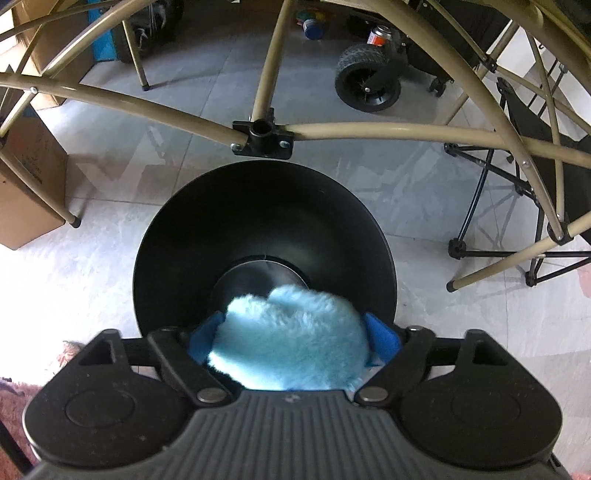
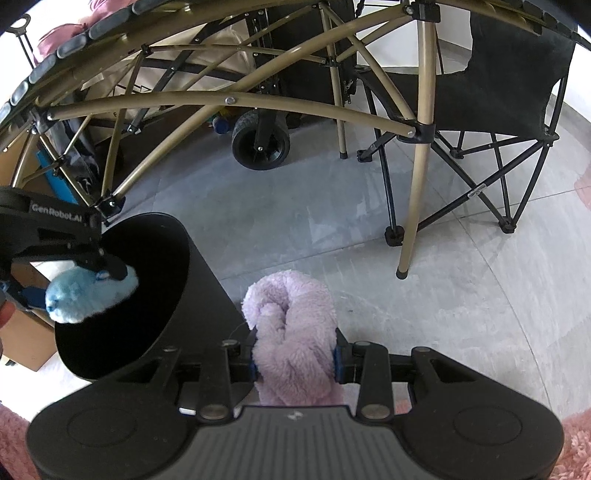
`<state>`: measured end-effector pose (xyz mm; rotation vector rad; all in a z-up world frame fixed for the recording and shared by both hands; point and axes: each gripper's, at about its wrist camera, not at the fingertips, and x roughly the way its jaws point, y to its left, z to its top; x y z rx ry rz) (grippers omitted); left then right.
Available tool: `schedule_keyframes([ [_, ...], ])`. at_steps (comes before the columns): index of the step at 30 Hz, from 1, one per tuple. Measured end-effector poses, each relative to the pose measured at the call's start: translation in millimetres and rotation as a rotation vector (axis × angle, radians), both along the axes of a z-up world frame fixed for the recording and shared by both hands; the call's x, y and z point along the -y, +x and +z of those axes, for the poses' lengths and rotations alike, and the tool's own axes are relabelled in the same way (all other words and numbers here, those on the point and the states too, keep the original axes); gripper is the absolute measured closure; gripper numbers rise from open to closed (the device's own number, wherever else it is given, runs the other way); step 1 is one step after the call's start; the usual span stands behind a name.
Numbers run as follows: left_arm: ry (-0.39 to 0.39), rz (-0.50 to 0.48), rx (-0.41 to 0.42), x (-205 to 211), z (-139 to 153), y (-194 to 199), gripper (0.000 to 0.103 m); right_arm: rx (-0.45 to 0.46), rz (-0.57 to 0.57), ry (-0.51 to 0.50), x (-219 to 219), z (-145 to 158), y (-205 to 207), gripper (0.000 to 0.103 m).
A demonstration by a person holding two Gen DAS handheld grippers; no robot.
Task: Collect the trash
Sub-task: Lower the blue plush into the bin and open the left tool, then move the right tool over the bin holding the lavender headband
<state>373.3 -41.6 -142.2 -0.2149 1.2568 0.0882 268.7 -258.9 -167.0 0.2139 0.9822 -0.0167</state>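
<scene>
The floor [image 1: 110, 280] is pale grey tile, glossy, with light streaks. Over it arches a tan tube frame [image 1: 369, 130] joined by black brackets. Pink rug [image 2: 576, 435] shows at the bottom corners of both views.

In the left wrist view, a black bin [image 1: 266, 206] stands open at centre, mouth up. The left gripper [image 1: 293, 336] hangs over its near rim with a blue fluffy piece [image 1: 291, 339] between its blue pads [image 1: 382, 334]. The jaws are spread wide; the fluff sits between them and the pads look no longer pressed in, though fur hides the contact. A cardboard box [image 1: 26, 184] is at 9 o'clock, a wheel [image 1: 365, 79] at 1 o'clock with a red can [image 1: 378, 36] just above it.

The right wrist view alone shows the right gripper [image 2: 295, 362] pinching a lilac fluffy piece [image 2: 295, 325], its jaws narrow and pressed into the pile. The bin [image 2: 159, 288] appears at 9 o'clock, seen from the side, with the left gripper [image 2: 74, 291] and blue piece [image 2: 85, 293] over its mouth. A black folding chair [image 2: 509, 92] fills 1 to 2 o'clock, clearer here than in the other view, and the wheel [image 2: 260, 144] sits at 12.
</scene>
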Motion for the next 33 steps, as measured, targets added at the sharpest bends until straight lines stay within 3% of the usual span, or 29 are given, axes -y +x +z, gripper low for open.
schedule_keyframes([
  [2,0.009,-0.001,0.003,2.3,1.7,-0.4,0.000,-0.001,0.001,0.002,0.8,0.0,0.0,0.069],
  [19,-0.002,-0.023,0.011,-4.0,8.5,-5.4,0.000,0.012,0.017,0.001,-2.6,5.0,0.6,0.069],
  [33,0.004,0.006,0.063,-40.6,29.7,-23.4,0.000,0.058,0.053,-0.025,-36.4,28.4,15.6,0.068],
])
